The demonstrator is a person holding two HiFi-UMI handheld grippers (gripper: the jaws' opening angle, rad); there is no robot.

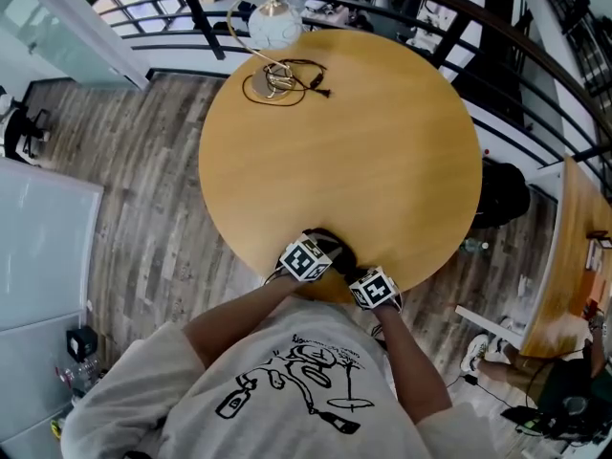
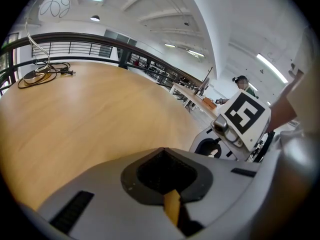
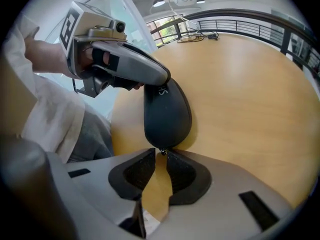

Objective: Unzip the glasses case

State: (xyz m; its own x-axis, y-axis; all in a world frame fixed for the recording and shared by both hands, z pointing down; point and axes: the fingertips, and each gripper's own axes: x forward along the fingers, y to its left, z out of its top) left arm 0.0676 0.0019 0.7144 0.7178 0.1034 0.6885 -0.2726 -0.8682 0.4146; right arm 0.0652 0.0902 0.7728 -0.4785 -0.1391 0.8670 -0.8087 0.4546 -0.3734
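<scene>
Reaches forward with left forearm [image 1: 234,316] and right forearm [image 1: 409,366] close together, holds left gripper [image 2: 164,156] angled downward, jaws pressed together, with right gripper [image 3: 161,156] just beside, tipped steeper, jaws narrowly apart.

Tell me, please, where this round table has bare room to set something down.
The middle of the table is bare, from the lamp and its coiled cable at the far rim to the glasses case at the near rim, and out to both sides. It is crowded at the near rim, where the left gripper and right gripper are at the case.
</scene>
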